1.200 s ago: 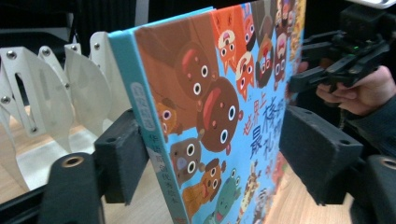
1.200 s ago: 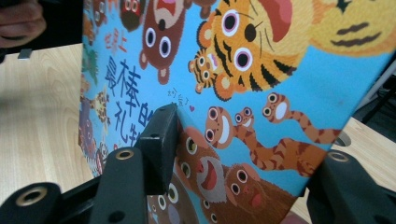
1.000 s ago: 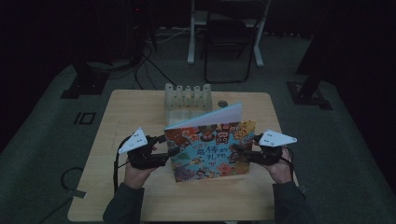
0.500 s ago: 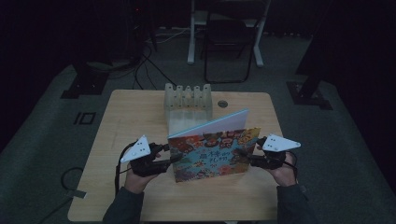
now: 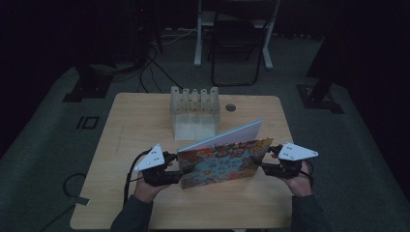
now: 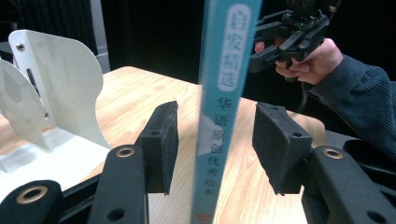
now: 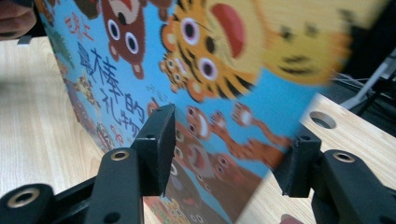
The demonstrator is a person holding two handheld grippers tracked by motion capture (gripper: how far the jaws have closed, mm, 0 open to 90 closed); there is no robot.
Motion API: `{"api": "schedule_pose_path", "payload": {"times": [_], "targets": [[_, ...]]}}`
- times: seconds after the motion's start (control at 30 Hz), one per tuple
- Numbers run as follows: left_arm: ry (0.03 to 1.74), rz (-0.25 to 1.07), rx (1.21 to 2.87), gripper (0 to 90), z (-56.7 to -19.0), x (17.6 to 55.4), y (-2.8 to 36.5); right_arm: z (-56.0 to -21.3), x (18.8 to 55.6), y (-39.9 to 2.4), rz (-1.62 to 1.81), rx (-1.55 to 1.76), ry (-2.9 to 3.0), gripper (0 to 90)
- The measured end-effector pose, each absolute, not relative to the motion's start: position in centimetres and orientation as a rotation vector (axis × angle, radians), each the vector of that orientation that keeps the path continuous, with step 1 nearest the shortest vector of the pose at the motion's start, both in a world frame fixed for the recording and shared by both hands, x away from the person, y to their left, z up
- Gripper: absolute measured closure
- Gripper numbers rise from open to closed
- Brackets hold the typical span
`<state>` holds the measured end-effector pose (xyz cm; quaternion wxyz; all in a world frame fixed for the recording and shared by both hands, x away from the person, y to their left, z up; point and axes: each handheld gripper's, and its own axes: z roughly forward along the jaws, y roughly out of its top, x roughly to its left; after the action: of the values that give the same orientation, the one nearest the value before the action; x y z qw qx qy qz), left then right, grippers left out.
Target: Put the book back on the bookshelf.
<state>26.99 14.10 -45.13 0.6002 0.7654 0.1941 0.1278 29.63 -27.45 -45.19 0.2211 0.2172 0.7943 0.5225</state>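
a: what carries everything?
b: a pale wooden table (image 5: 145,121), with a white slotted rack (image 5: 195,104) near its far edge.
a: and the picture book (image 5: 222,162)?
b: it stands tilted above the table's near half, between the two tools, colourful cover toward the person.
a: the left tool (image 6: 215,140)?
b: its jaws have just been opening; in the left gripper view the book's spine (image 6: 224,93) runs between the pads with a gap on each side, so nothing is clamped.
a: the right tool (image 7: 231,149)?
b: its jaws straddle the book's edge. one pad lies over the cover, the other behind; whether they press, i cannot tell.
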Motion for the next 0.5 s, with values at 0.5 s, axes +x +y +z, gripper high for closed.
{"api": "schedule_pose_path", "payload": {"times": [0.5], "targets": [[0.432,0.298,1.785,48.5,-45.8,27.2,13.2,-45.9,29.0,-28.9,1.44,0.654,2.176,46.0]]}}
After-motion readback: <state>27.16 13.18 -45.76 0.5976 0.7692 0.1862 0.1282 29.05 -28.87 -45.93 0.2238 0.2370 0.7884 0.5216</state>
